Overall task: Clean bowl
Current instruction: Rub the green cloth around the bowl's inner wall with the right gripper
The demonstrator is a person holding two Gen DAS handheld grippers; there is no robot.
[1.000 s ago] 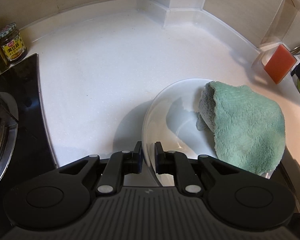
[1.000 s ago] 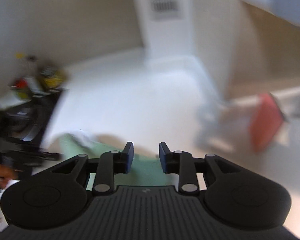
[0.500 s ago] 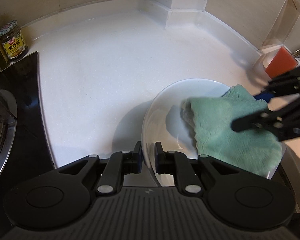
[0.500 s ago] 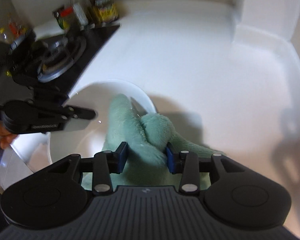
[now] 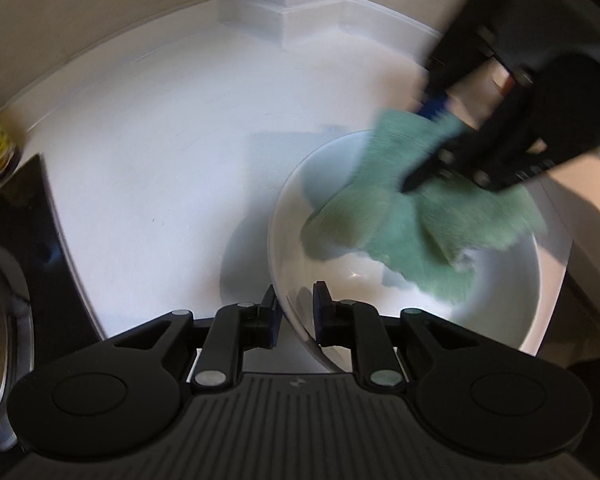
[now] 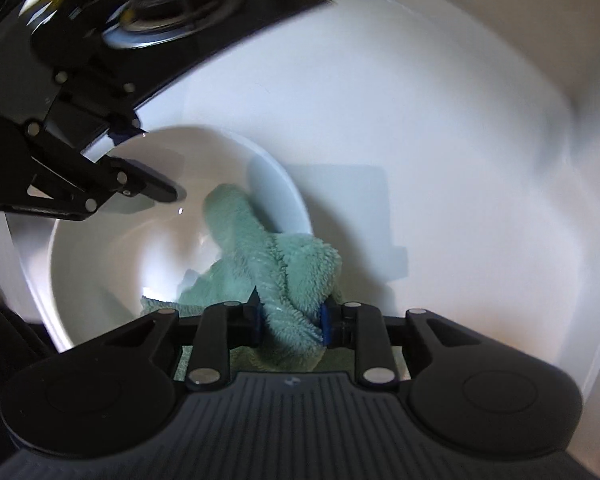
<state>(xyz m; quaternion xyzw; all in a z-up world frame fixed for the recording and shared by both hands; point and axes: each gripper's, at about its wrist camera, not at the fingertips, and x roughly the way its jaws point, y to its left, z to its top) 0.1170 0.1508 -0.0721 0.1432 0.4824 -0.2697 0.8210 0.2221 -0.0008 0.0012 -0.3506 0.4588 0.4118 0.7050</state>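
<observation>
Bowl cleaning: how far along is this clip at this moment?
Done: the left gripper straddles the round white ceramic bowl at its rim, its jaws opening; the fluffy green cloth is bunched between the right gripper jaws, which are closing. In hand: the cloth lies against the bowl's inner wall, mid-wipe. Left: most of the interior looks unwiped; cleanliness can't be judged through the blur.

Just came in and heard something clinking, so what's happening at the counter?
A person is wiping out a white bowl on the white counter with two handheld grippers. The left gripper straddles the bowl's near rim, one finger inside and one outside, its jaws opening. The right gripper has a bunched green cloth between its fingers, its jaws closing on it, with the cloth draped into the bowl. A black stove sits beside the counter.
</observation>
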